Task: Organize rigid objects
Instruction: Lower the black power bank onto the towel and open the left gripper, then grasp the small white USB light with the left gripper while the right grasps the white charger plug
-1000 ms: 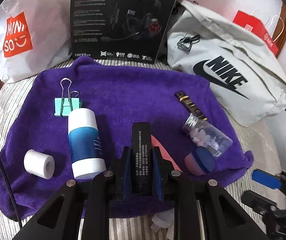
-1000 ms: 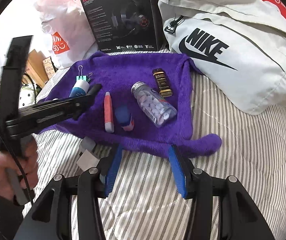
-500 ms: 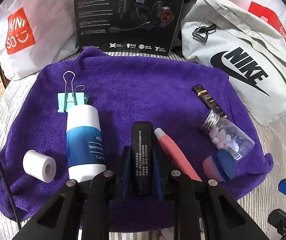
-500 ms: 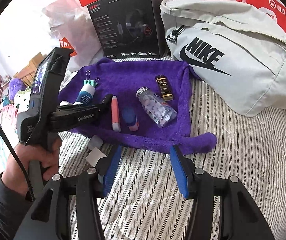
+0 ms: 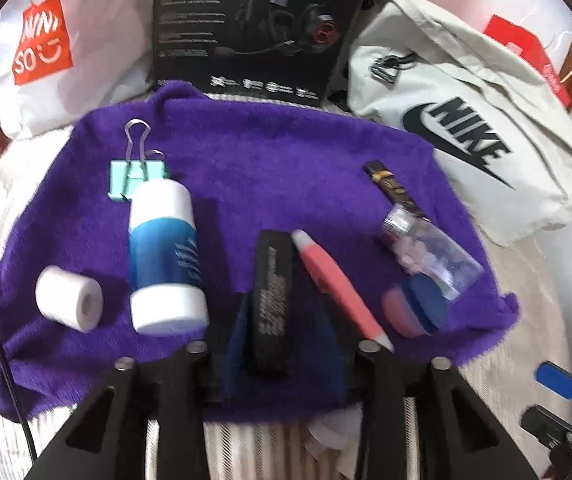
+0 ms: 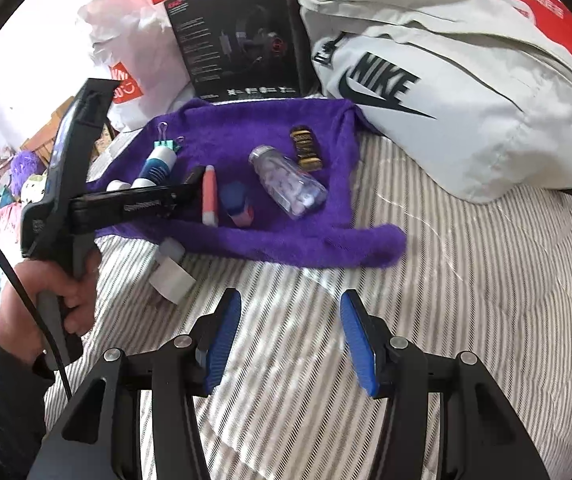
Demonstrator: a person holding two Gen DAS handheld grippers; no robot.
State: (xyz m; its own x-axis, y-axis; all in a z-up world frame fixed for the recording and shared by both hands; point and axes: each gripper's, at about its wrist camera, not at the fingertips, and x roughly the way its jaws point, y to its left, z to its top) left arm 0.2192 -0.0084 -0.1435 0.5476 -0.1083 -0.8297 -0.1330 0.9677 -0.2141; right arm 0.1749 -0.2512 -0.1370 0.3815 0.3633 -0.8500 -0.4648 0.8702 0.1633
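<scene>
A purple towel (image 5: 286, 168) on the striped bed carries a row of items: a white tape roll (image 5: 68, 300), a white and blue bottle (image 5: 164, 256), a teal binder clip (image 5: 136, 178), a pink pen (image 5: 333, 284), a blue and pink cap (image 5: 413, 308), a clear pill bottle (image 5: 433, 256) and a small dark box (image 5: 389, 182). A black bar (image 5: 272, 280) lies on the towel between the bottle and the pen. My left gripper (image 5: 284, 298) straddles it, its jaws opening and its pads off the bar. My right gripper (image 6: 289, 308) hangs open over bare bedding, nothing between its fingers.
A grey Nike bag (image 6: 445, 92) lies at the back right. A black headset box (image 5: 254, 24) and a white Miniso bag (image 5: 42, 40) stand behind the towel. White scraps (image 6: 170, 272) lie on the bedding in front of the towel. A hand (image 6: 62, 280) holds the left gripper.
The left jaws have parted from the black bar, which now rests on the towel beside the pink pen. The right gripper has drawn back a little from the towel.
</scene>
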